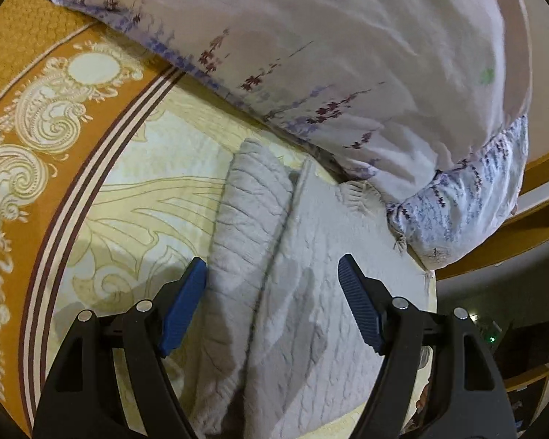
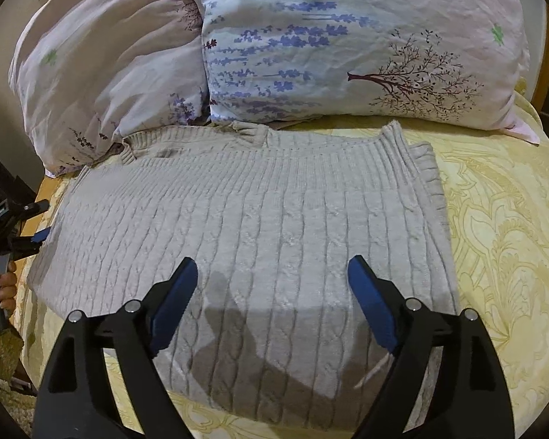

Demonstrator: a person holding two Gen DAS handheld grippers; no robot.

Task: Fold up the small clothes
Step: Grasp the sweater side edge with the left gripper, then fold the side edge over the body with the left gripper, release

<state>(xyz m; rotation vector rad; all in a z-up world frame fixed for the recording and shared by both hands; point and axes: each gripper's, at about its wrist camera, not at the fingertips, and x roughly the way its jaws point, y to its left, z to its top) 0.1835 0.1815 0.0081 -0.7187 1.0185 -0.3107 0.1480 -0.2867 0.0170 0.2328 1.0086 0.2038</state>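
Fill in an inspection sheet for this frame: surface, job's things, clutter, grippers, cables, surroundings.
Surface: bed with yellow patterned bedspread.
Job's things: grey cable-knit sweater lying partly folded, one side doubled over.
Clutter: two floral pillows at the sweater's far edge.
Grippers: right gripper open above the sweater, nothing held; left gripper open over the folded edge, nothing held.
Cables: nothing seen.
Surroundings: orange patterned border; dark furniture with a green light.

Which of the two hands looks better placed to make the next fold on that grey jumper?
Probably the left: the left gripper hangs open right at the sweater's side edge, while the right gripper is open over its middle.
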